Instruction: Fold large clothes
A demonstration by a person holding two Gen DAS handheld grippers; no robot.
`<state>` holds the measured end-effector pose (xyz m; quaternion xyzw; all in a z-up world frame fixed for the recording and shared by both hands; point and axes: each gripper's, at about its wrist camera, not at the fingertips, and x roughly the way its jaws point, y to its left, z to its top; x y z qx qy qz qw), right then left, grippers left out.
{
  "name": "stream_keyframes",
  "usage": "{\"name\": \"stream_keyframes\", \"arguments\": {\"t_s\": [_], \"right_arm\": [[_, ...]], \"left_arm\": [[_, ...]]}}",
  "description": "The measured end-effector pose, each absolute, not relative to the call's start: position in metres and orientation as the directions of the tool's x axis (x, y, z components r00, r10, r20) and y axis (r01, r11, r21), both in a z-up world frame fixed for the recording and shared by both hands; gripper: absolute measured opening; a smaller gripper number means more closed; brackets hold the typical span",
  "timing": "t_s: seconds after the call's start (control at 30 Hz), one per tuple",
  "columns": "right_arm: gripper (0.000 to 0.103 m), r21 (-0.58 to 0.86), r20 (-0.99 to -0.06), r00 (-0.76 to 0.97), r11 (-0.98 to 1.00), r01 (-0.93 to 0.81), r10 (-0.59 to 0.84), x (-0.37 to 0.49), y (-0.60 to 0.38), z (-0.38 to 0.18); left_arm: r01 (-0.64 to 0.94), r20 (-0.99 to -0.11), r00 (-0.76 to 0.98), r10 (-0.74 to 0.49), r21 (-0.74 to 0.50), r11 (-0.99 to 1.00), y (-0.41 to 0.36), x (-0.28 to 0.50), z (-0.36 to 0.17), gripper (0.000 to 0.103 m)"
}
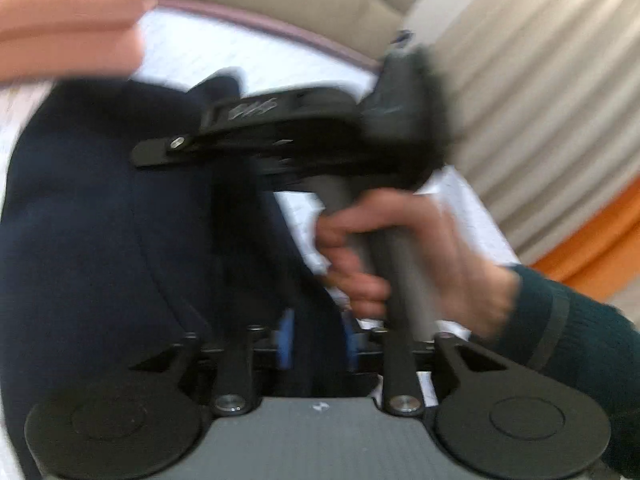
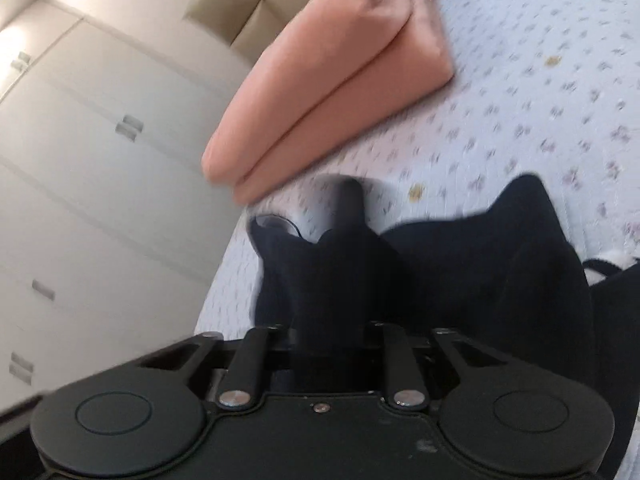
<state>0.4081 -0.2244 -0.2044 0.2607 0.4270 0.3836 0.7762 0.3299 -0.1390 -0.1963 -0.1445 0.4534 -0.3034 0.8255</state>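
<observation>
A dark navy garment lies bunched on a floral bedsheet. In the left wrist view my left gripper shows its blue pads standing a little apart, with dark cloth lying between them. The right gripper crosses the middle of this view above the garment, held by a hand in a dark green sleeve. In the right wrist view my right gripper is shut on a raised bunch of the garment, which covers most of its fingers. Both views are blurred.
Two stacked pink pillows lie on the bedsheet beyond the garment, against a beige headboard. White wardrobe doors stand to the left of the bed. A pale pleated curtain and orange fabric are at the right.
</observation>
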Motion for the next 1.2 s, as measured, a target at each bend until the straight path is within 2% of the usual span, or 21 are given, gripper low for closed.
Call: {"name": "stream_keyframes", "arguments": {"t_s": [0.03, 0.07, 0.13, 0.2, 0.27, 0.33, 0.4, 0.47, 0.57, 0.6, 0.63, 0.77, 0.8, 0.83, 0.87, 0.9, 0.93, 1.0, 1.07, 1.13, 1.2], "right_arm": [[0.02, 0.717, -0.452, 0.361, 0.573, -0.397, 0.816, 0.406, -0.228, -0.197], [0.02, 0.707, -0.44, 0.38, 0.574, -0.413, 0.814, 0.406, -0.232, -0.19], [0.019, 0.697, -0.44, 0.404, 0.588, -0.409, 0.802, 0.412, -0.247, -0.188], [0.019, 0.709, -0.46, 0.433, 0.614, -0.346, 0.775, 0.424, -0.264, -0.198], [0.019, 0.718, -0.486, 0.448, 0.635, -0.286, 0.751, 0.436, -0.277, -0.216], [0.019, 0.724, -0.504, 0.441, 0.642, -0.254, 0.743, 0.446, -0.281, -0.234], [0.019, 0.773, -0.471, 0.408, 0.589, -0.235, 0.782, 0.444, -0.292, -0.246], [0.025, 0.84, -0.431, 0.36, 0.514, -0.174, 0.827, 0.448, -0.298, -0.256], [0.053, 0.885, -0.42, 0.244, 0.454, -0.106, 0.874, 0.435, -0.308, -0.258], [0.076, 0.883, -0.426, 0.194, 0.453, -0.123, 0.884, 0.429, -0.308, -0.258], [0.086, 0.877, -0.435, 0.155, 0.457, -0.15, 0.887, 0.419, -0.306, -0.258], [0.086, 0.774, -0.52, 0.182, 0.551, -0.312, 0.834, 0.383, -0.288, -0.249], [0.086, 0.74, -0.542, 0.185, 0.57, -0.357, 0.82, 0.378, -0.279, -0.243], [0.068, 0.69, -0.569, 0.204, 0.598, -0.409, 0.796, 0.371, -0.27, -0.235], [0.042, 0.582, -0.612, 0.278, 0.659, -0.476, 0.741, 0.359, -0.26, -0.22], [0.026, 0.522, -0.614, 0.322, 0.677, -0.519, 0.721, 0.348, -0.254, -0.207], [0.021, 0.511, -0.586, 0.343, 0.664, -0.546, 0.734, 0.339, -0.254, -0.194], [0.018, 0.575, -0.502, 0.375, 0.624, -0.529, 0.78, 0.342, -0.271, -0.171], [0.018, 0.584, -0.467, 0.435, 0.638, -0.501, 0.769, 0.346, -0.294, -0.161], [0.018, 0.569, -0.515, 0.445, 0.68, -0.462, 0.733, 0.358, -0.312, -0.175], [0.021, 0.65, -0.578, 0.323, 0.662, -0.372, 0.749, 0.377, -0.322, -0.212]], "left_arm": [[0.405, -0.64, 0.402, -0.655, -0.518, 0.754, -0.137, 0.322, -0.182, 0.042], [0.444, -0.614, 0.402, -0.679, -0.518, 0.731, -0.134, 0.314, -0.167, 0.057], [0.477, -0.567, 0.453, -0.688, -0.498, 0.724, -0.121, 0.298, -0.147, 0.075], [0.461, -0.555, 0.506, -0.661, -0.474, 0.751, -0.104, 0.29, -0.14, 0.071], [0.407, -0.581, 0.538, -0.611, -0.457, 0.791, -0.083, 0.292, -0.151, 0.052], [0.319, -0.626, 0.563, -0.54, -0.438, 0.84, -0.065, 0.299, -0.171, 0.041], [0.269, -0.691, 0.537, -0.484, -0.404, 0.874, -0.059, 0.317, -0.199, 0.029], [0.263, -0.729, 0.496, -0.472, -0.392, 0.881, -0.06, 0.326, -0.224, 0.026], [0.298, -0.743, 0.488, -0.457, -0.351, 0.888, -0.067, 0.313, -0.237, 0.027], [0.315, -0.745, 0.488, -0.455, -0.336, 0.887, -0.07, 0.311, -0.236, 0.027], [0.323, -0.746, 0.482, -0.459, -0.335, 0.885, -0.072, 0.311, -0.236, 0.028], [0.358, -0.756, 0.453, -0.472, -0.331, 0.873, -0.079, 0.314, -0.239, 0.029], [0.372, -0.762, 0.453, -0.463, -0.31, 0.875, -0.083, 0.312, -0.237, 0.029], [0.385, -0.767, 0.453, -0.454, -0.291, 0.876, -0.086, 0.308, -0.235, 0.03], [0.395, -0.769, 0.452, -0.451, -0.281, 0.875, -0.089, 0.307, -0.23, 0.03], [0.402, -0.766, 0.444, -0.464, -0.293, 0.868, -0.09, 0.306, -0.225, 0.03], [0.406, -0.761, 0.432, -0.484, -0.315, 0.858, -0.091, 0.305, -0.22, 0.033], [0.407, -0.747, 0.432, -0.505, -0.338, 0.849, -0.088, 0.304, -0.209, 0.034], [0.399, -0.728, 0.47, -0.5, -0.33, 0.855, -0.082, 0.302, -0.198, 0.035], [0.38, -0.748, 0.476, -0.463, -0.3, 0.875, -0.08, 0.305, -0.2, 0.034], [0.362, -0.789, 0.425, -0.445, -0.303, 0.882, -0.084, 0.312, -0.22, 0.034]]}}
